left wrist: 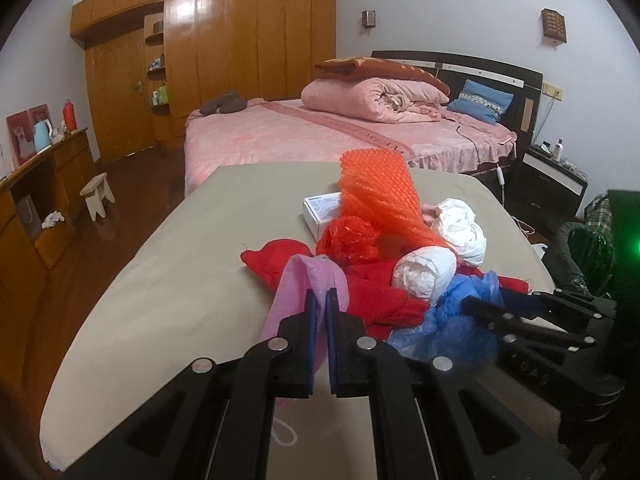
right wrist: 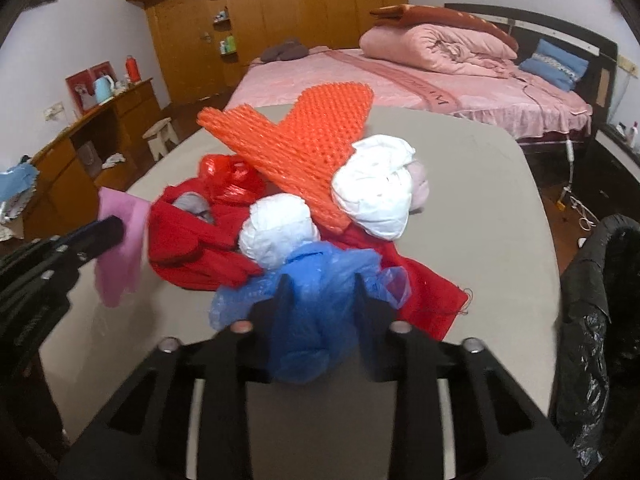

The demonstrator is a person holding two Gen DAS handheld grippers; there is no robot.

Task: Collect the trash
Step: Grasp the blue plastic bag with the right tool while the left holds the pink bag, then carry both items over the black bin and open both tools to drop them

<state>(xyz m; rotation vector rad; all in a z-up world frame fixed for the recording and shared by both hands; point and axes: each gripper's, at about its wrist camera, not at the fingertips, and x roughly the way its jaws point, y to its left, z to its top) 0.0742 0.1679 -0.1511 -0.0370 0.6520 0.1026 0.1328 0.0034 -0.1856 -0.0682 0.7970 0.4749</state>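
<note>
Gripping now: right gripper (right wrist: 320,296) pinches the blue plastic bag (right wrist: 308,320); left gripper (left wrist: 320,308) is clamped on the pink mesh cloth (left wrist: 308,284).
Blue bag handling: featherlight, crumpled, slippery; take bunched folds.
Location: table's near edge, 6 o'clock of the pile.
Surface: smooth grey table (right wrist: 460,184).
Room: bin bag (right wrist: 592,320) at 3 o'clock; bed (right wrist: 400,76) at 12.

Grey table (right wrist: 480,200) carried one heap near its middle. Directly on it: red cloth (right wrist: 424,292), blue bag (right wrist: 312,320), pink cloth (left wrist: 296,292), white box (left wrist: 320,210). Orange mesh (right wrist: 304,140), red bag (right wrist: 232,180) and two white wads (right wrist: 372,192) lay on the heap.
</note>
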